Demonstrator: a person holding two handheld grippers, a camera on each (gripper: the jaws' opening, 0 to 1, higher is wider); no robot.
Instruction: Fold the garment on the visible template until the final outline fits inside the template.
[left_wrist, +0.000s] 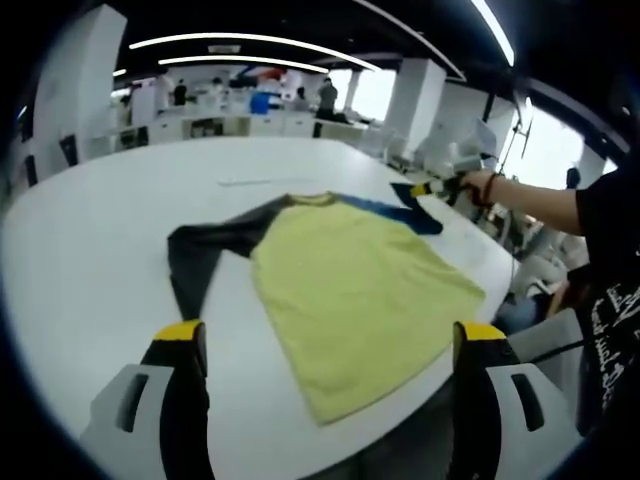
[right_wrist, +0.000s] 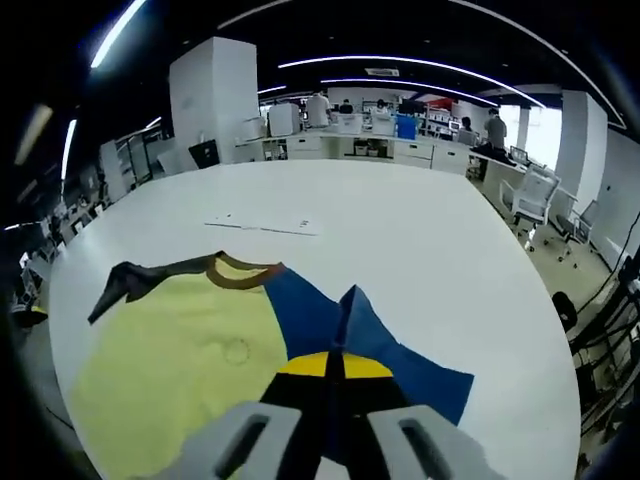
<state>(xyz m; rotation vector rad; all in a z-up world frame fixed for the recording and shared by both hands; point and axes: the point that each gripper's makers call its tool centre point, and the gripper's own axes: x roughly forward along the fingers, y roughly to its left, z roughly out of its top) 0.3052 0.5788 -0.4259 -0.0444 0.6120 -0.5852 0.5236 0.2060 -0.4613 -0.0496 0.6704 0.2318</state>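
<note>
A yellow shirt (left_wrist: 355, 285) with a dark grey sleeve (left_wrist: 200, 255) and a blue sleeve (left_wrist: 405, 212) lies spread on the white table (left_wrist: 110, 220). My left gripper (left_wrist: 330, 345) hangs open over the near table edge, its yellow-tipped jaws wide apart, short of the shirt's hem. Across the shirt, my right gripper (left_wrist: 437, 187) sits at the blue sleeve's end. In the right gripper view the right gripper (right_wrist: 330, 372) is shut on the blue sleeve (right_wrist: 350, 335), which is pinched into a raised ridge. The yellow body (right_wrist: 170, 370) and collar (right_wrist: 240, 273) lie to its left.
A person in a dark top (left_wrist: 610, 290) stands at the right table edge, one hand (left_wrist: 480, 185) on the right gripper. A thin strip (right_wrist: 262, 227) lies on the table beyond the collar. Desks, pillars (right_wrist: 210, 100) and chairs (right_wrist: 530, 200) fill the office behind.
</note>
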